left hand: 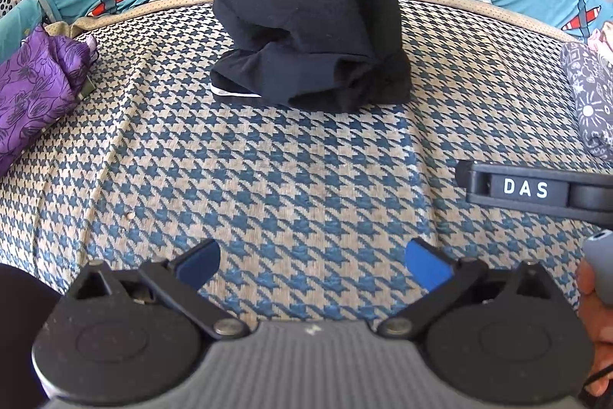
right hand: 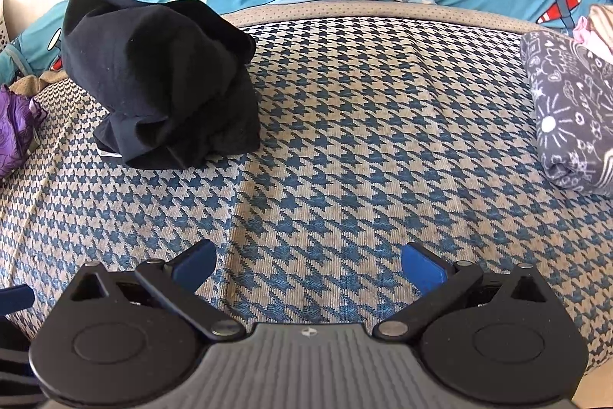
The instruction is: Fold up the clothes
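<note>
Black garment (left hand: pixel 306 22) heaped at mat's (left hand: pixel 268 171) far edge, unfolded, well ahead. Left gripper (left hand: pixel 312 265) and right gripper (right hand: pixel 308 265) both spread, empty, hovering low, likely poised to reach it.

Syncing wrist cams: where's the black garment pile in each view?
Left wrist: black garment pile sits top centre on the houndstooth cover.
Right wrist: same pile sits upper left, nearer the purple floral cloth.
Shared landmark: the grey doodle-print bundle at the right edge of both views.
</note>
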Tool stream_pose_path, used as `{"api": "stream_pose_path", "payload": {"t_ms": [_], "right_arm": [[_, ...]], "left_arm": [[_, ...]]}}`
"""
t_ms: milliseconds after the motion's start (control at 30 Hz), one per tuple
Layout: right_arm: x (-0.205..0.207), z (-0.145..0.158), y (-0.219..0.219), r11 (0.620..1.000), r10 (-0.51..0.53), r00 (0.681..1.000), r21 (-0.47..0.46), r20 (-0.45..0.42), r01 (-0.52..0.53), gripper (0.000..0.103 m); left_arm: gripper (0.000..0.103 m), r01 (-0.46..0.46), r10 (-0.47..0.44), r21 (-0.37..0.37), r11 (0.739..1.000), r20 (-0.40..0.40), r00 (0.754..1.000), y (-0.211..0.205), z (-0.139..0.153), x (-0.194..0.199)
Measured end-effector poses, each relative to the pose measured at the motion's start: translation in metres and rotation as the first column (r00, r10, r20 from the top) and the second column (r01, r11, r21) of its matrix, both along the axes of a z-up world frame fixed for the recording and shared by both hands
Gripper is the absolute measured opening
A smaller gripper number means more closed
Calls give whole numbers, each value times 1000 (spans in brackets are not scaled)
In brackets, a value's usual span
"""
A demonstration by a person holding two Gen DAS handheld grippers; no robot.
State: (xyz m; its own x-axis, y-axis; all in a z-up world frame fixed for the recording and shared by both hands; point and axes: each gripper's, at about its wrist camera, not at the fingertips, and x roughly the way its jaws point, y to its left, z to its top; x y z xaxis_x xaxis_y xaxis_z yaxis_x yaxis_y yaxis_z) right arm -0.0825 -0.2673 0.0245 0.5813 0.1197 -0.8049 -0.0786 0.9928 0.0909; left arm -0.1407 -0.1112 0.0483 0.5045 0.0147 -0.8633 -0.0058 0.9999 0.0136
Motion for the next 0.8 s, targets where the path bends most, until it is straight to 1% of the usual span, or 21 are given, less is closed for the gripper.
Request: {"api": "stream_pose_path", "payload": {"t_ms": [233, 400, 667, 800], "right_arm": [[-4, 0, -4, 1000, -19, 1000, 3, 2, 19, 103], [-7, 0, -7, 999, -33, 999, 13, -2, 33, 103], [-12, 0, -13, 996, -63, 998, 66, -4, 63, 103], [-14, -2, -15, 993, -77, 997, 86, -5, 77, 103]], "left_arm": [[103, 18, -19, 25, 1000, 10, 1000, -9, 1, -7], [103, 30, -31, 56, 998, 27, 999, -15, 3, -13], [103, 41, -45, 83, 996, 47, 998, -16, 7, -17], [103, 34, -37, 67, 997, 44, 998, -9, 3, -13]]}}
